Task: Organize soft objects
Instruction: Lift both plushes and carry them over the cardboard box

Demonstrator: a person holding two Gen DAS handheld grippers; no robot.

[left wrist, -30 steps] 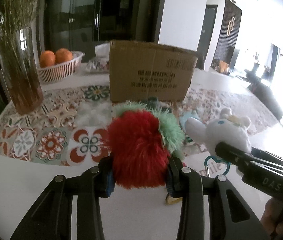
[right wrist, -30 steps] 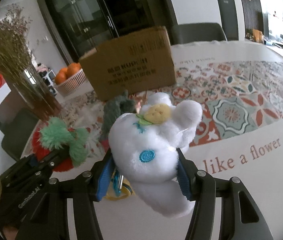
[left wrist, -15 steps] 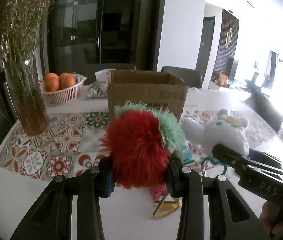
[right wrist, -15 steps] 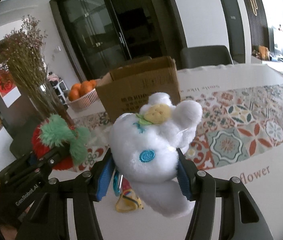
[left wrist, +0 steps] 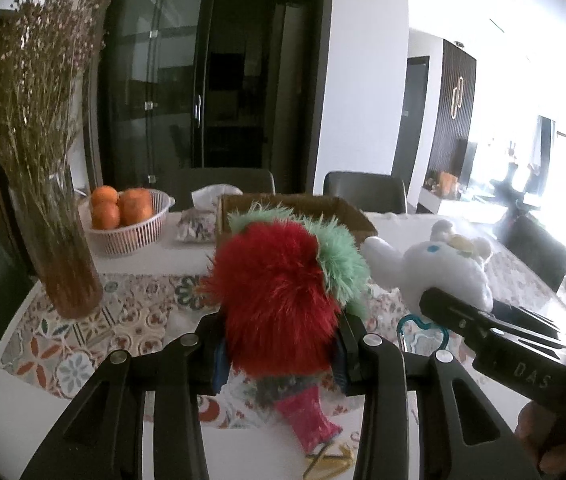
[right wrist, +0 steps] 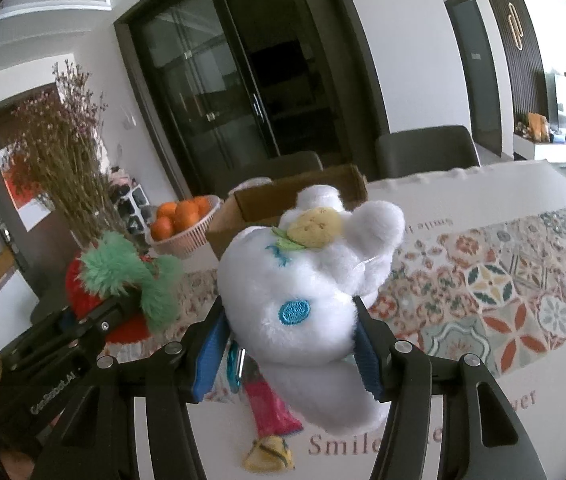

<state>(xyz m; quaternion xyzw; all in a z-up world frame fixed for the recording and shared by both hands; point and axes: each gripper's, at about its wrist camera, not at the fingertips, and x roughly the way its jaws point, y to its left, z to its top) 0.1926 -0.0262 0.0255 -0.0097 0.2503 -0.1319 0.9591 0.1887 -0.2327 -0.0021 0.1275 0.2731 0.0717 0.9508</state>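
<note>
Above the table [left wrist: 43,408], each hand-held gripper clamps a plush: left [left wrist: 281,354] strawberry [left wrist: 275,296], right [right wrist: 289,354] white bunny [right wrist: 307,300].

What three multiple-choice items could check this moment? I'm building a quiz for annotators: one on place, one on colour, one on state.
1. Where is the basket of oranges?
A. Between the glass vase and the cardboard box
B. Inside the box
C. On a chair

2. What colour is the plush toy in the left gripper?
A. White
B. Red with green fur
C. Blue

3. What state is the right gripper in?
A. Open, empty
B. Shut on the white plush toy
C. Resting on the table

Answers:
1 A: the basket of oranges stands between the glass vase and the cardboard box.
2 B: the left gripper clamps the red and green plush toy.
3 B: the right gripper squeezes the white plush toy, raised above the table.
</note>
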